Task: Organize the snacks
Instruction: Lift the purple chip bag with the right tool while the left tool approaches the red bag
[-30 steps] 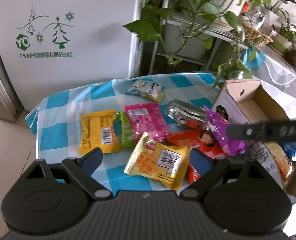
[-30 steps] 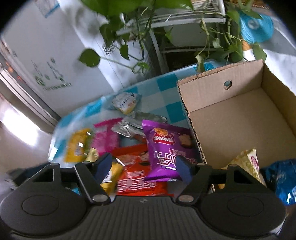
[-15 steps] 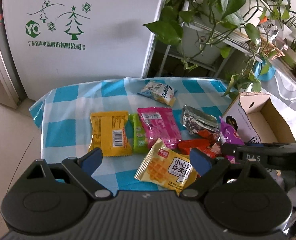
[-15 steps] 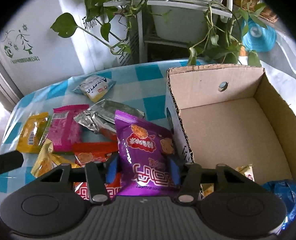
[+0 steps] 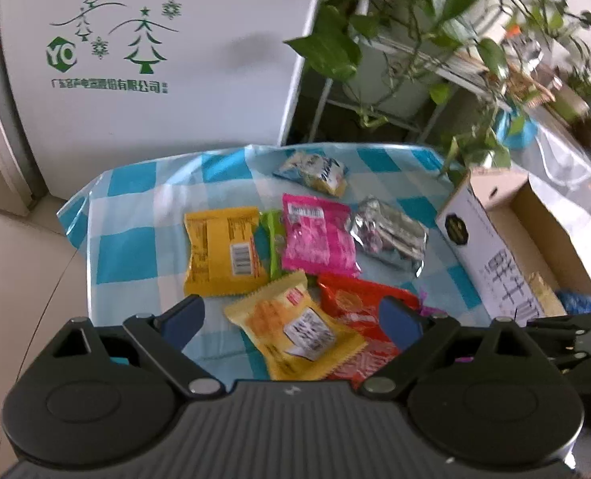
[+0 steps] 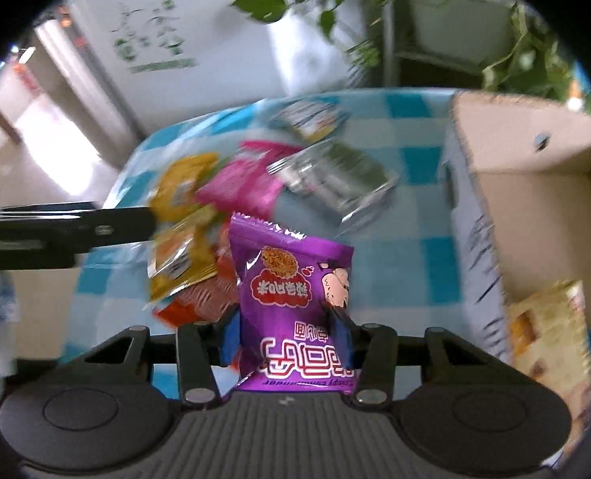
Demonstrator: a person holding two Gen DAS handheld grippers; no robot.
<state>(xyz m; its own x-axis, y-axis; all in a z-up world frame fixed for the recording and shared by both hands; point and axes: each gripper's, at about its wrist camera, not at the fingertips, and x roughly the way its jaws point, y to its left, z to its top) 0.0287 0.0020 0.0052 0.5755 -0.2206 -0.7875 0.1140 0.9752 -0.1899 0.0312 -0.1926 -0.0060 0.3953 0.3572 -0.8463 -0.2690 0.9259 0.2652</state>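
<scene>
My right gripper point(image 6: 287, 339) is shut on a purple snack packet point(image 6: 295, 291), which stands up between its blue pads above the checked cloth. To its right is the open cardboard box point(image 6: 535, 199), holding a pale yellow packet point(image 6: 551, 331) and a blue one. My left gripper point(image 5: 291, 319) hangs open over a yellow waffle packet point(image 5: 295, 331) and a red packet point(image 5: 355, 303), gripping nothing. Farther back lie an orange-yellow packet point(image 5: 223, 251), a green one point(image 5: 273, 239), a pink one point(image 5: 315, 235), a silver one point(image 5: 391, 231) and a blue-white one point(image 5: 315, 171).
The blue-and-white checked cloth point(image 5: 135, 231) covers a small table whose left and far edges drop to the floor. A white appliance point(image 5: 143, 52) stands behind it. Potted plants on a metal rack point(image 5: 407, 52) hang over the far right corner.
My right gripper closed on the purple packet and lifted it off the pile, swinging left. The left gripper stayed open over the waffle packet.
</scene>
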